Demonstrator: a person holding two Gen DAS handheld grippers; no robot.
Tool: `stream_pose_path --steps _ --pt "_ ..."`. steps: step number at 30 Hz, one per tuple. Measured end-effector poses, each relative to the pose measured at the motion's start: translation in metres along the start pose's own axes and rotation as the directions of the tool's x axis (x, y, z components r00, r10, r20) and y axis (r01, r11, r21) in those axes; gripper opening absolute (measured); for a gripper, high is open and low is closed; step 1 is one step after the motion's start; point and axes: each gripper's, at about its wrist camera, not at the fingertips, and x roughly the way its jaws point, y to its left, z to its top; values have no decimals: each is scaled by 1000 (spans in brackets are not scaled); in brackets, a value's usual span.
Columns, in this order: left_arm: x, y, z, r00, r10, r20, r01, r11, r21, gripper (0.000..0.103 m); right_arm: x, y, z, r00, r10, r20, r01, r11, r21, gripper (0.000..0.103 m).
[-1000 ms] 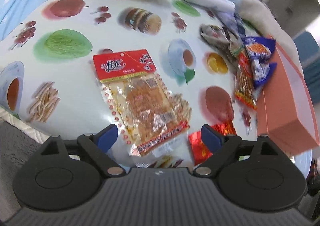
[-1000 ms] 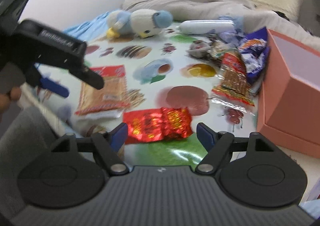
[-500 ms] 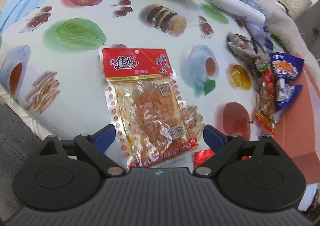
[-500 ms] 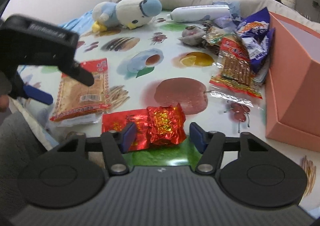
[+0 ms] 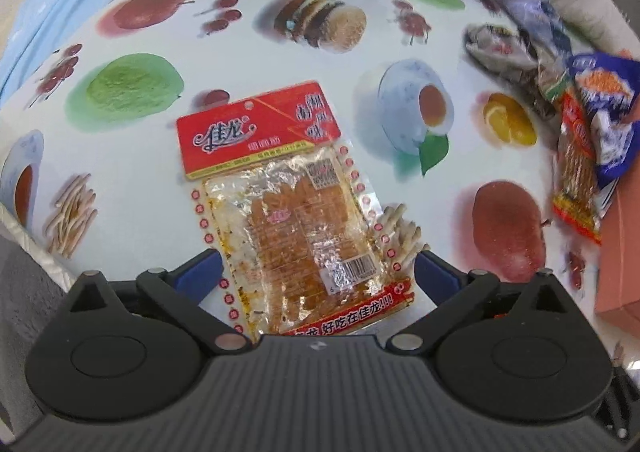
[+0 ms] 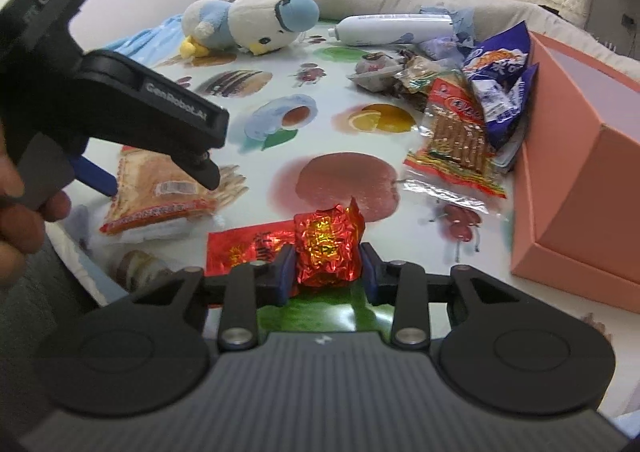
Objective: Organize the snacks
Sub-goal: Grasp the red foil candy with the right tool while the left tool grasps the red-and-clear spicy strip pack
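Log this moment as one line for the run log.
left gripper: opening, over flat snack packet | right gripper: closing on red foil snack | pink box: waiting

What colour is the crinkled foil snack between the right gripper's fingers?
Shiny red foil snack with gold print, clearest in the right wrist view.

Left wrist cam looks steeply down, close over the flat snack pack. Right wrist cam sits lower, facing across the bed; both catch that pack.
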Motion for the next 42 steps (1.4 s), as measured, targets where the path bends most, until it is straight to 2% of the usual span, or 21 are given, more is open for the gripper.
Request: stream_pose_path --steps 5,8,10,14,16,18,20,21,22,24,29,33,35,40,42 --pt "3 -6 -2 1000 24 3 -24 999 47 101 0 -8 -3 1000 -25 -6 25 1000 13 37" --pt "0 -7 -4 999 35 20 -37 996 84 92 1 -13 -4 1000 -31 1 30 999 35 39" --pt "-2 -6 -4 999 39 29 -41 995 92 87 4 -15 -5 999 -35 -1 35 998 48 48" --pt "-6 -4 -7 998 36 50 -42 993 108 76 7 -16 -6 1000 -19 3 19 998 52 48" --pt "-8 -3 -8 998 15 57 -22 993 115 64 9 -14 -7 1000 -12 3 12 999 41 50" --pt "-11 -5 -8 998 1 65 -10 990 142 57 9 -14 -6 1000 -2 5 2 999 46 49" --pt "-14 -8 -11 997 -7 79 -7 984 178 49 9 -15 -5 1000 9 2 -9 998 66 39" --pt "-15 -10 -12 996 -15 85 -1 982 189 42 8 -15 -4 1000 1 1 -1 998 66 35" --pt "-17 -12 -13 996 -22 90 3 980 201 37 7 -14 -3 1000 0 -1 0 998 65 35" --pt "-19 -14 -15 995 -44 95 23 977 214 31 5 -14 -2 1000 -7 -6 8 998 69 35" --pt "-23 -12 -20 989 -125 81 103 967 235 26 -3 -18 -3 999 -44 -1 44 996 79 35" --pt "-29 -12 -25 984 -162 74 139 957 255 18 -7 -24 -3 998 -62 -2 62 993 97 35" --pt "-32 -11 -26 980 -190 63 169 953 251 0 -10 -26 -2 997 -73 1 72 992 101 35" --pt "-42 -13 -30 970 -234 62 211 942 260 0 -16 -30 2 996 -86 12 84 990 115 35" --pt "-44 -12 -31 971 -228 68 205 947 247 0 -18 -31 1 996 -91 10 89 989 115 35"
